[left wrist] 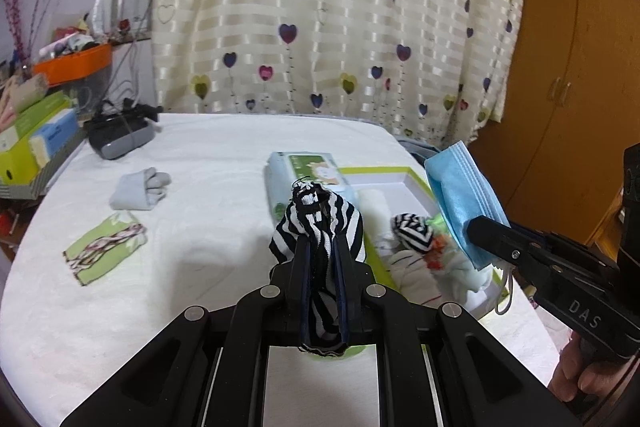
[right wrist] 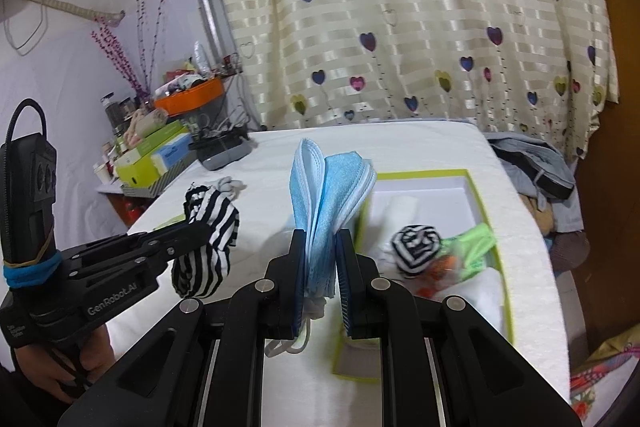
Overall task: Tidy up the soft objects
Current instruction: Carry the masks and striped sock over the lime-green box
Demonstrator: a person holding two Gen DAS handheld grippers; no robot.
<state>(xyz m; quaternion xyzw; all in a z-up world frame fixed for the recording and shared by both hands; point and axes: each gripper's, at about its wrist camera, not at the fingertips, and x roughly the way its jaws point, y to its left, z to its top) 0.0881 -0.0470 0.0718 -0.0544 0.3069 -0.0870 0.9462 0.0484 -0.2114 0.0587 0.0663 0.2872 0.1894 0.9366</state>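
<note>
My left gripper point(left wrist: 322, 247) is shut on a black-and-white striped sock point(left wrist: 320, 223), which hangs over the white-covered table point(left wrist: 200, 307) just left of the green-rimmed white box point(left wrist: 384, 171). My right gripper point(right wrist: 321, 247) is shut on a folded stack of blue face masks point(right wrist: 328, 191), held at the near left edge of the box point(right wrist: 480, 195). Each gripper shows in the other's view: the left gripper point(right wrist: 202, 227) with its striped sock point(right wrist: 212, 227), the right gripper point(left wrist: 476, 227) with the masks point(left wrist: 460, 195). Inside the box lie a rolled striped sock point(right wrist: 416, 247), white cloths and a green item.
On the table lie a grey sock point(left wrist: 140, 189), a green patterned cloth point(left wrist: 106, 253), a wipes pack point(left wrist: 308, 175) and a black device point(left wrist: 118, 135). Boxes point(left wrist: 36, 143) crowd the left side. A curtain hangs behind; clothes point(right wrist: 536, 167) are heaped at the right.
</note>
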